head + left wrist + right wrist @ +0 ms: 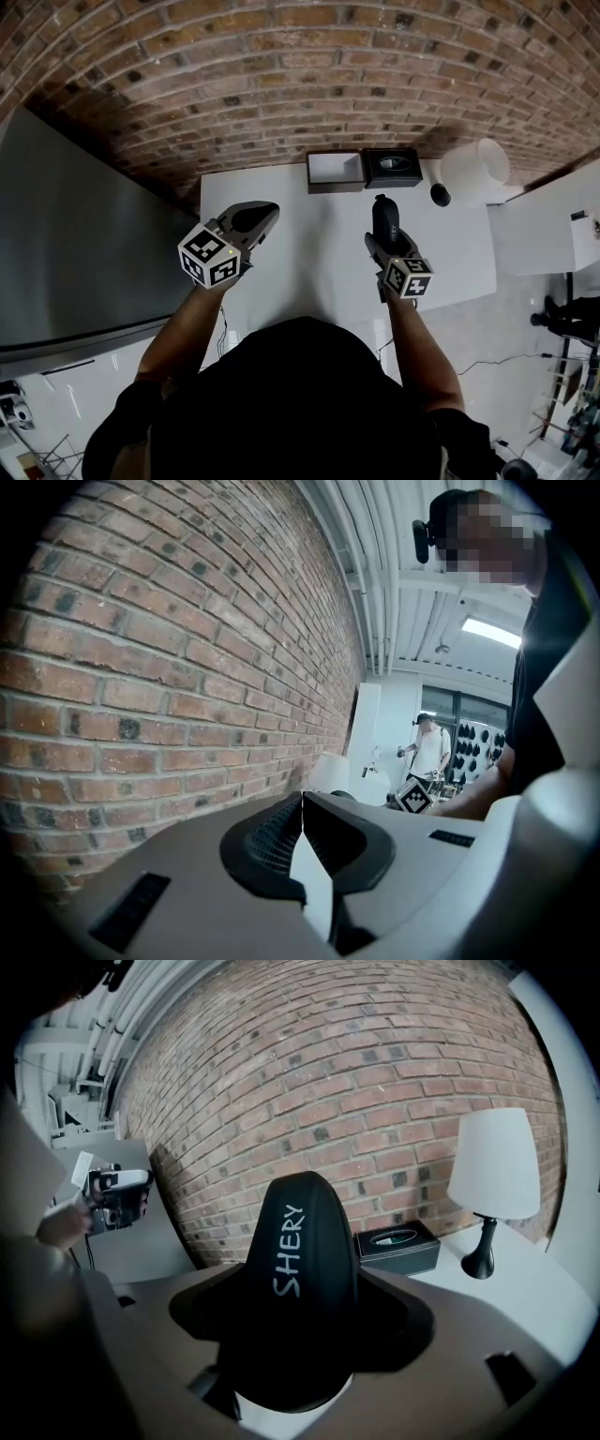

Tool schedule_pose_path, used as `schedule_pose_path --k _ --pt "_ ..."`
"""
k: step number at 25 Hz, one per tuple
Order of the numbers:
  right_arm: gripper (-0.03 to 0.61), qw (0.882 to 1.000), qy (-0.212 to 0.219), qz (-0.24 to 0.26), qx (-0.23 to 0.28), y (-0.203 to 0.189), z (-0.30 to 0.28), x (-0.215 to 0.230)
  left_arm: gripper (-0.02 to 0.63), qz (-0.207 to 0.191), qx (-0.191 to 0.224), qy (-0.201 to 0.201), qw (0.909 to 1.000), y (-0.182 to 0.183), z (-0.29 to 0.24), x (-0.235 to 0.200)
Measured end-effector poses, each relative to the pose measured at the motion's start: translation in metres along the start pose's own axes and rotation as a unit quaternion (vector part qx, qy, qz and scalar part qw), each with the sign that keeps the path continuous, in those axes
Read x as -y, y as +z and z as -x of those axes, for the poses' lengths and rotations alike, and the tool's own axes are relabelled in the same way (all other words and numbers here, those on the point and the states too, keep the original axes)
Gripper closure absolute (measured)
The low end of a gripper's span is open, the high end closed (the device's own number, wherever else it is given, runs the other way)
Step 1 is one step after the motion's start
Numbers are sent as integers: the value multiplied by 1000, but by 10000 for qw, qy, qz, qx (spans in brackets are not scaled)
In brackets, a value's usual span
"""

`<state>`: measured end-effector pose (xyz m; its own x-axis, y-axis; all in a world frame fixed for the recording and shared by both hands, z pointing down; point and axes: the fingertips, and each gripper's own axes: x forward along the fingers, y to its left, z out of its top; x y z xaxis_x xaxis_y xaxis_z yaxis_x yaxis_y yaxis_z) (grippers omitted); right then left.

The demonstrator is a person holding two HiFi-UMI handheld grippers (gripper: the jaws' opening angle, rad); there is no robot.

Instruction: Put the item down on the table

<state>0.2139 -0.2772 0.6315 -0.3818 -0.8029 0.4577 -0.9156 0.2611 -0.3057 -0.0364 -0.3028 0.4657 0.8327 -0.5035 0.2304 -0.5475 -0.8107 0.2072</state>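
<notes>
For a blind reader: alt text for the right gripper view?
The right gripper clamps a smooth black oval item lettered SHERY. Beyond, a black tissue box and white-shaded lamp stand on a white table before a brick wall.

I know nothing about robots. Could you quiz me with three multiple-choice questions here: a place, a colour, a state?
1. Where is the lamp? A) far right corner of the table B) floor C) wall shelf
2. What colour is the item in the right gripper? A) white B) red C) black
3. The jaws of the left gripper are? A) wide apart B) together, empty C) clamped on a cup
1 A: the head view shows it standing on the white tabletop. 2 C: it is black with pale lettering. 3 B: their tips meet.
</notes>
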Motion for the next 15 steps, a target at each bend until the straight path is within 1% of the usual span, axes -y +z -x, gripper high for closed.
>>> schedule_pose_path --k 9,15 --pt "225 9989 -199 58 -414 -46 -10 23 591 70 -159 24 9998 -14 -3 -1" --pt "225 9967 -372 170 -697 -84 -16 45 591 87 -265 2 9996 -21 -7 1"
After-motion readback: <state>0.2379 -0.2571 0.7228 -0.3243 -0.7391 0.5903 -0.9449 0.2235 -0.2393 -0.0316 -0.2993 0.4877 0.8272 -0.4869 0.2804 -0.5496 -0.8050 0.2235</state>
